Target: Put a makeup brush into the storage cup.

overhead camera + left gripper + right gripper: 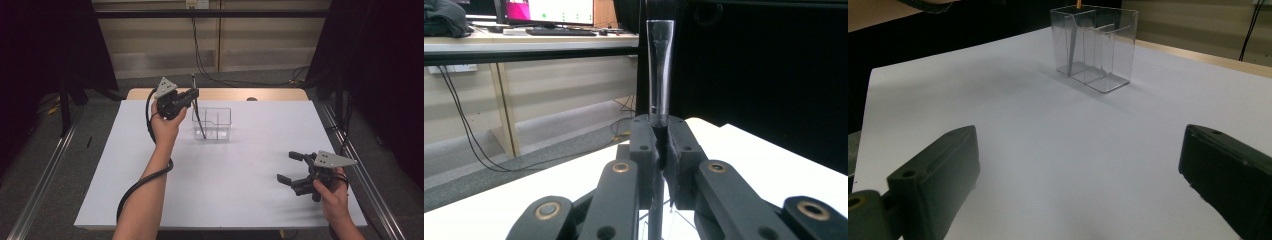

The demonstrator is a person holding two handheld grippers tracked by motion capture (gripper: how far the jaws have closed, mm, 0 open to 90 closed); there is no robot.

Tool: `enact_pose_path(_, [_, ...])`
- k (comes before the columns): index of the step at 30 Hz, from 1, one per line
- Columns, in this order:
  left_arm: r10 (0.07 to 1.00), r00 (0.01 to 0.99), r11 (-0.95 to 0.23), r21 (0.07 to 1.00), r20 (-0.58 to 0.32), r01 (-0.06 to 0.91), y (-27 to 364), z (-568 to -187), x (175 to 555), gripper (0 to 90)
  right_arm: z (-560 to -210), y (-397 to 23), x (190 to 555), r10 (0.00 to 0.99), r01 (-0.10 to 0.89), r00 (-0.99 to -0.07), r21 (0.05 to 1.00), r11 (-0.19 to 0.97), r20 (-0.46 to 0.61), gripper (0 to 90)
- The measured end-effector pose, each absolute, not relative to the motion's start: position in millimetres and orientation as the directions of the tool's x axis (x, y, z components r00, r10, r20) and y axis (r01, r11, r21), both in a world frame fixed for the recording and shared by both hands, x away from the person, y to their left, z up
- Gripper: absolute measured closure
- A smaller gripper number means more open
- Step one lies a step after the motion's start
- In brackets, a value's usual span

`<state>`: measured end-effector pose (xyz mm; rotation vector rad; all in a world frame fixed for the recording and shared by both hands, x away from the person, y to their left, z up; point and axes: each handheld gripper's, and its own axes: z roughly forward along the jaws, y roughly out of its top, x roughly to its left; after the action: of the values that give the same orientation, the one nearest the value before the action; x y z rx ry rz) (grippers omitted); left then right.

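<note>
Left gripper (192, 95): jaws closed tight on a slim brush (198, 112), clamping its handle partway up; in the left gripper view the two black jaws meet around the stem.
Brush: tilted, its lower end down inside the clear plastic box (212, 124), in the box's left compartment as the high view shows it; its upper end rises above the jaws.
Brush tip: in the left gripper view the clear ferrule (659, 70) stands up from the jaws and dark bristles at the very top are cut off by the frame edge.
Hard to make out: whether the lower end of the brush rests on the box floor; the walls are see-through and the stem is thin and dark.
Clear plastic box: upright on the white table (220, 180), toward its far side, with inner dividers (1095, 47); in the right gripper view a thin stem leans inside it and its top is cut off.
Right gripper (292, 167): jaws spread wide with nothing between them, held near the table's near right corner, well apart from the box.
Forearms: both enter from the bottom edge, cut off there.
</note>
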<state>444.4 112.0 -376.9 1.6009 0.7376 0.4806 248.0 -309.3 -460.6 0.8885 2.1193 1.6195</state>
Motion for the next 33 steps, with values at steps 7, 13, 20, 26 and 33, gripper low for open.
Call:
enact_pose_path(7, [0.698, 0.708, -0.052, 0.98, -0.104, 0.194, 112.7, -382.1, 443.3, 83.5, -460.6, -309.1, 248.1, 0.651, 0.275, -0.752, 0.948, 0.16, 0.108, 2.5])
enact_pose_path(13, [0.7, 0.706, -0.053, 0.978, -0.108, 0.203, 113.3, -387.3, 442.6, 83.5, -460.8, -308.7, 248.4, 0.649, 0.275, -0.753, 0.948, 0.159, 0.109, 2.5])
enact_pose_path(20, [0.702, 0.705, -0.062, 0.977, -0.102, 0.203, 114.9, -390.0, 442.3, 83.4, -461.2, -309.4, 247.5, 0.651, 0.276, -0.751, 0.948, 0.157, 0.11, 2.5])
enact_pose_path(26, [0.698, 0.709, -0.069, 0.976, -0.102, 0.208, 113.3, -393.4, 442.4, 83.5, -461.4, -310.0, 246.4, 0.649, 0.275, -0.753, 0.948, 0.159, 0.109, 2.5])
enact_pose_path(33, [0.699, 0.708, -0.076, 0.974, -0.101, 0.213, 111.6, -397.6, 442.2, 83.4, -461.4, -309.1, 246.2, 0.648, 0.275, -0.754, 0.948, 0.162, 0.108, 2.5])
